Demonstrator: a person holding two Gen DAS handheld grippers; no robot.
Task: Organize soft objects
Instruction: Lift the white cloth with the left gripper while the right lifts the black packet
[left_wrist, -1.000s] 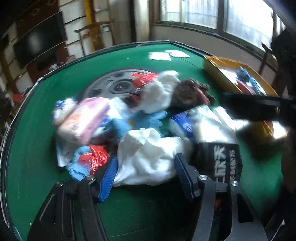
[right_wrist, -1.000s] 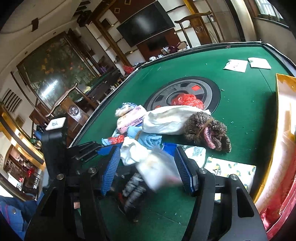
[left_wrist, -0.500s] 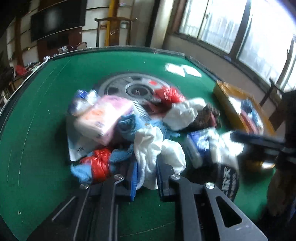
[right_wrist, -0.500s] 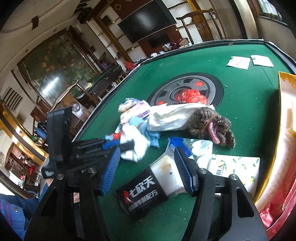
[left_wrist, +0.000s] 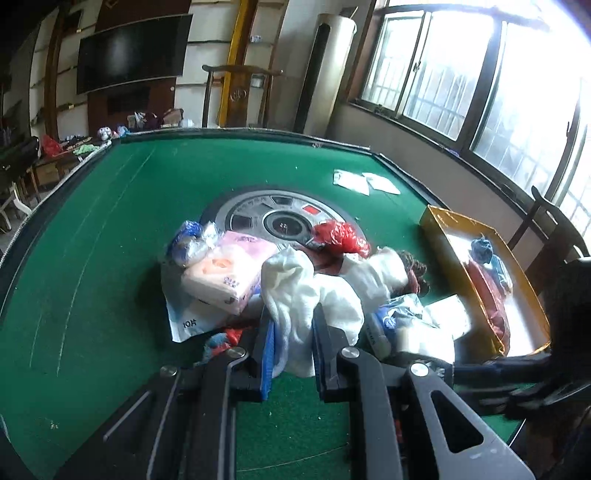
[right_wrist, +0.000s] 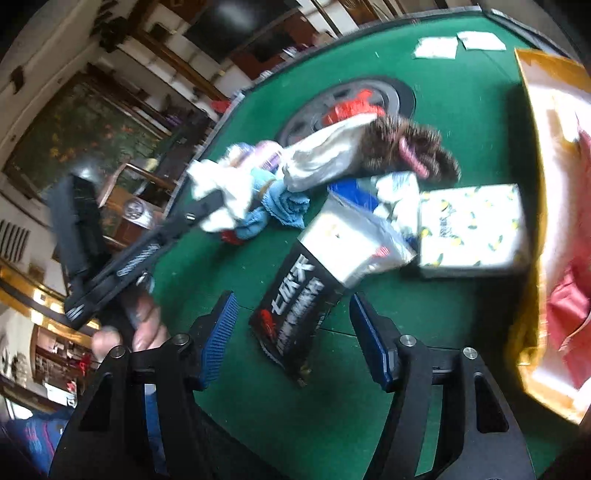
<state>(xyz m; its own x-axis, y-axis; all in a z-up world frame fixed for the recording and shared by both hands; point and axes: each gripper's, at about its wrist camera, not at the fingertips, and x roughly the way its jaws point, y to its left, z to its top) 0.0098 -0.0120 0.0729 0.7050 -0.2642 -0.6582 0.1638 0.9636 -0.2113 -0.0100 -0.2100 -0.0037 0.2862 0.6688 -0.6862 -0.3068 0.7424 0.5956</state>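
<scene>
One yellow box (left_wrist: 439, 236) sits right of the pile, with red and blue soft stuff inside. Your left gripper (left_wrist: 291, 332) is clamped on the white cloth (left_wrist: 295, 291) at the pile's near edge. Your right gripper (right_wrist: 293, 336) is spread wide, holding nothing, over the black packet (right_wrist: 291, 302).

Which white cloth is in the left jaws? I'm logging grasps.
The crumpled white towel nearest the camera, pinched by the left gripper. The other white cloth lies loose beside the brown knit.
</scene>
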